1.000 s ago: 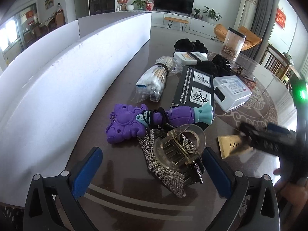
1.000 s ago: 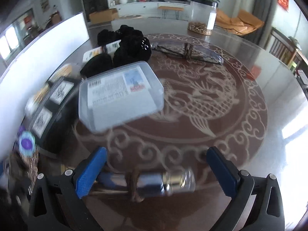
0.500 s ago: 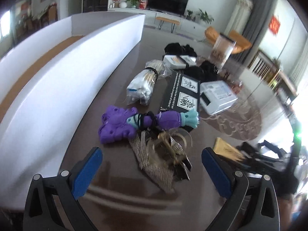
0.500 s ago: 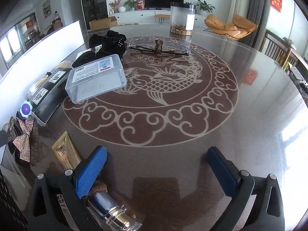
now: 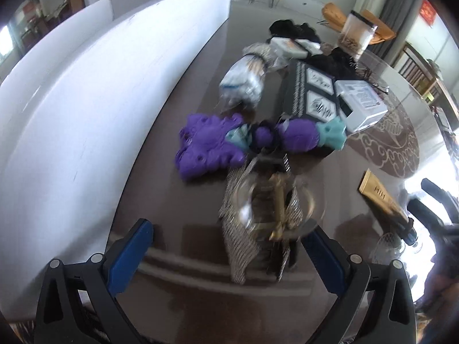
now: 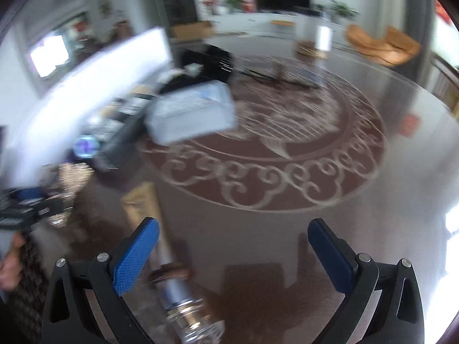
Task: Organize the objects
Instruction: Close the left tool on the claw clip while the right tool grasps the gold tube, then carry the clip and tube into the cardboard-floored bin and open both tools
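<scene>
The left tool is standing wide open with nothing between its blue pads, and it is dropping back in over the clear hair claw. Half a second ago it was pulled up and away; now the claw and the sequined bow under it are lying just ahead of the gap, nearer its right pad. I judge this claw to be the next pick. Beyond it, the purple toy is lying across the surface, with the black box and the clear plastic case farther off and the white board along the left.

The right tool is also gaping wide and gripping nothing. It is swinging left fast, going by the blur. The gold tube with its clear cap is lying at its left pad, its grasp not begun. The plastic case is sitting far left.
</scene>
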Tool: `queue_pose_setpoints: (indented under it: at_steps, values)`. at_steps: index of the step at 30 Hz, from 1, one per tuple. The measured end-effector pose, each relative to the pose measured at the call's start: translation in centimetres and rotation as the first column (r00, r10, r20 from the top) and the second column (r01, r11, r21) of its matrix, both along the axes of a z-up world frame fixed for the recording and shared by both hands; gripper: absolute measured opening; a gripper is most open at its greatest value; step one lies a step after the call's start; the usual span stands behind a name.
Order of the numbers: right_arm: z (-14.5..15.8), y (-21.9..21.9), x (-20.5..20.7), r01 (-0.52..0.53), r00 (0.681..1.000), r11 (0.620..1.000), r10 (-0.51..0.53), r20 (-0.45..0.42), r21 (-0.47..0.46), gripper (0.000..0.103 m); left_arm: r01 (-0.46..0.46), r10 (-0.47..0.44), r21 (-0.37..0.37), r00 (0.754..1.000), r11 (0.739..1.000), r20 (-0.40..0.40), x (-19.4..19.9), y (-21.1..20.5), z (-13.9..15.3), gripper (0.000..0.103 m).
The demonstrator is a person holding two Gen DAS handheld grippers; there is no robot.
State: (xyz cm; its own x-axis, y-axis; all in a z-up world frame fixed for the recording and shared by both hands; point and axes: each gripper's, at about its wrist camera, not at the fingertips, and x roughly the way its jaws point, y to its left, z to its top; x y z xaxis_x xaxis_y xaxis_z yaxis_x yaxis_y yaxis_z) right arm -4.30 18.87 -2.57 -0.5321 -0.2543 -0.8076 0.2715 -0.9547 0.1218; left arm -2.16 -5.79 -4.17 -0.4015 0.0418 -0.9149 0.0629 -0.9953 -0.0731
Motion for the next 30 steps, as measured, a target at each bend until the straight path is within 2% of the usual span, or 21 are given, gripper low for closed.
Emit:
queue_pose_setpoints:
  at_steps: [2,5,8,10,11,12,13,14,16,18,22,24,26,27,30]
  values:
    - [0.7,-0.9,-0.4,-0.127,0.991,0.992,0.128,0.048,-0.026,0.103,0.041,-0.041,0.030,0.999,0.999,0.002,-0.9,0.6,-0.4,0.103]
    - [0.7,-3.2,-0.4,-0.262,0.960,0.965,0.258,0.105,0.019,0.103,0.104,-0.102,-0.075,0.994,0.992,0.026,-1.6,2.5,-0.9,0.103]
    - [-0.2,-5.6,-0.2,-0.340,0.933,0.938,0.326,0.151,0.072,0.096,0.111,-0.108,-0.078,0.994,0.991,0.034,-1.5,2.9,-1.0,0.103]
    - [-0.9,-7.0,0.0,-0.365,0.923,0.924,0.344,0.170,0.113,0.080,0.105,-0.102,-0.079,0.994,0.991,0.038,-1.3,2.8,-1.0,0.103]
    - [-0.9,-7.7,0.4,-0.361,0.929,0.918,0.338,0.154,0.164,0.074,0.101,-0.099,-0.080,0.995,0.992,0.034,-1.0,2.6,-0.9,0.092]
    - [-0.7,-7.8,0.5,-0.361,0.929,0.917,0.339,0.148,0.171,0.055,0.106,-0.106,-0.084,0.994,0.991,0.000,-0.5,2.5,-0.5,0.077]
    - [-0.3,-7.7,0.5,-0.344,0.935,0.922,0.318,0.159,0.178,0.029,0.121,-0.124,-0.081,0.992,0.989,-0.034,0.1,2.4,0.0,0.055]
    - [-0.1,-7.5,0.4,-0.330,0.938,0.926,0.300,0.174,0.185,0.028,0.125,-0.129,-0.087,0.991,0.988,-0.037,0.5,2.3,0.1,0.055]
    - [0.3,-6.7,0.5,-0.311,0.942,0.930,0.276,0.189,0.194,0.027,0.135,-0.136,-0.010,0.988,0.991,-0.072,1.3,1.6,0.7,0.055]
    - [0.6,-5.3,0.9,-0.282,0.951,0.941,0.248,0.184,0.188,0.027,0.133,-0.129,0.024,0.984,0.991,-0.124,2.0,1.3,1.9,0.055]
    - [2.9,-2.7,0.5,-0.199,0.971,0.977,0.187,0.150,0.071,0.027,0.123,-0.103,0.090,0.974,0.988,-0.202,3.4,0.7,4.1,0.055]
    - [4.0,-2.5,0.0,-0.181,0.976,0.983,0.174,0.128,0.041,0.027,0.111,-0.079,0.126,0.970,0.986,-0.230,3.6,-0.2,5.4,0.054]
    - [5.7,-2.9,-0.9,-0.169,0.981,0.986,0.168,0.093,0.008,0.020,0.092,-0.047,0.151,0.960,0.984,-0.275,4.2,-1.5,7.2,0.054]
    - [6.6,-3.3,-1.4,-0.170,0.982,0.985,0.170,0.076,-0.007,0.008,0.083,-0.033,0.159,0.955,0.984,-0.294,4.1,-2.3,8.1,0.054]
    - [9.9,-5.2,-2.5,-0.193,0.981,0.980,0.194,0.010,-0.056,0.006,0.036,0.030,0.181,0.937,0.983,-0.348,5.6,-5.7,11.3,0.054]
